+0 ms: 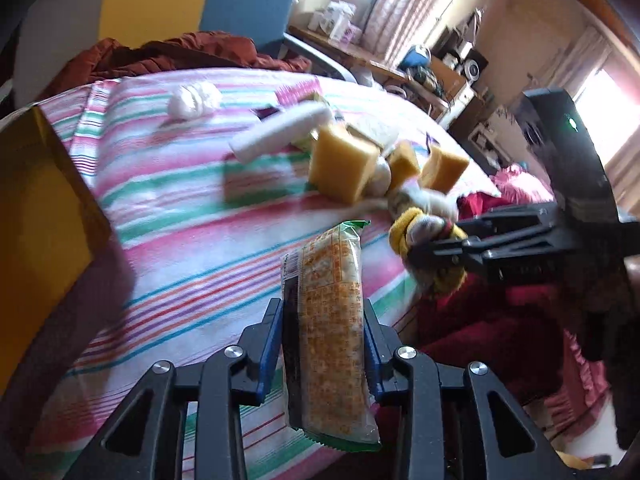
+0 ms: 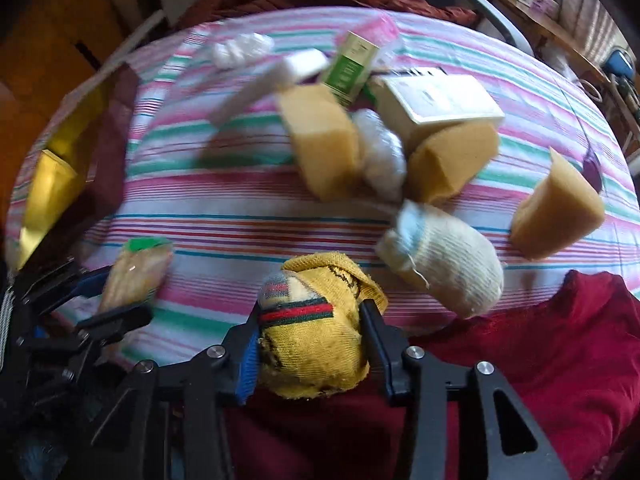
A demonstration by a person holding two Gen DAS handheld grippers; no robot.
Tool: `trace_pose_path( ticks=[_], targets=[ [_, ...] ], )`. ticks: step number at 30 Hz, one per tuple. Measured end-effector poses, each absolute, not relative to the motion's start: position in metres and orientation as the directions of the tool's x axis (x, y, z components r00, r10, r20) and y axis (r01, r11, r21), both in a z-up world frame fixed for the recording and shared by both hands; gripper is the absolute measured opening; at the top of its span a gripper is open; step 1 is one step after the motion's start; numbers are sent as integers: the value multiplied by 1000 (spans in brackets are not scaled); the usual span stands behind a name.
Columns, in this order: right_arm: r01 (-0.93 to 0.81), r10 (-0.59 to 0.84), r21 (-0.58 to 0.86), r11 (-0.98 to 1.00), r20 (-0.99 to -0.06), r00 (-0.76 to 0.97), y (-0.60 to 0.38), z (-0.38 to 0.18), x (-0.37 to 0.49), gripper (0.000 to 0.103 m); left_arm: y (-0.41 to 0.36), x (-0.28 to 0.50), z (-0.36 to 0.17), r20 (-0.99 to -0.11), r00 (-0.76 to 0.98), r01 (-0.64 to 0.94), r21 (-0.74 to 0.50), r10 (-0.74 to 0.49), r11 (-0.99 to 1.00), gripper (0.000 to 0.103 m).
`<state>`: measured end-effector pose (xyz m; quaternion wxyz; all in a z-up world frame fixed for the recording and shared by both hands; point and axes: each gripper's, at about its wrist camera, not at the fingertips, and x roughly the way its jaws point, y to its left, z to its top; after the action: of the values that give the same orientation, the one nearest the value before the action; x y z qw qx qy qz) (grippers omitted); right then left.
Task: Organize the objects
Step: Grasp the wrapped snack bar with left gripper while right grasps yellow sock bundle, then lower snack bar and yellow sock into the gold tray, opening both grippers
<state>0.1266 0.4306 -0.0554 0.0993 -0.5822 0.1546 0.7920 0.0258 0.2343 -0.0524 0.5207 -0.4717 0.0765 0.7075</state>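
My left gripper (image 1: 324, 312) is shut on an orange snack packet (image 1: 332, 320) with green ends, held above the striped cloth (image 1: 180, 216). It shows at the left of the right wrist view (image 2: 132, 276). My right gripper (image 2: 308, 316) is shut on a rolled yellow sock (image 2: 316, 344) with a red and green band; the sock also shows in the left wrist view (image 1: 416, 232). A white rolled sock (image 2: 444, 264) lies just beyond it. Three yellow sponges (image 2: 324, 144) (image 2: 452, 160) (image 2: 556, 212), a white box (image 2: 440, 100) and a green carton (image 2: 352, 68) lie further off.
A gold-lined box (image 1: 36, 216) stands open at the left edge, also in the right wrist view (image 2: 52, 184). A white tube (image 1: 280, 136) and white wad (image 1: 194, 98) lie at the far side. Red fabric (image 2: 540, 352) covers the near right. A cluttered desk (image 1: 400, 64) stands behind.
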Motion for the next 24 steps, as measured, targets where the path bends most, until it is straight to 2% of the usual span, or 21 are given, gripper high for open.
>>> trace_pose_path(
  ticks=[7, 13, 17, 22, 24],
  targets=[
    [-244, -53, 176, -954, -897, -438, 400, -18, 102, 45, 187, 4, -24, -700, -115, -743, -410, 705, -529, 36],
    [-105, -129, 210, -972, -851, -509, 359, 1, 50, 45, 119, -26, 1, -673, -307, -634, -383, 673, -672, 36],
    [-8, -194, 234, -972, -823, -534, 319, 7, 16, 45, 71, -51, 5, -678, -443, -516, -341, 586, -785, 37],
    [111, -284, 266, -958, -804, -523, 261, 8, -24, 45, 23, -77, -12, -738, -530, -337, -267, 416, -903, 37],
    [136, -306, 276, -951, -801, -514, 240, 2, -39, 49, 15, -79, -21, -759, -545, -293, -227, 357, -929, 43]
  ],
)
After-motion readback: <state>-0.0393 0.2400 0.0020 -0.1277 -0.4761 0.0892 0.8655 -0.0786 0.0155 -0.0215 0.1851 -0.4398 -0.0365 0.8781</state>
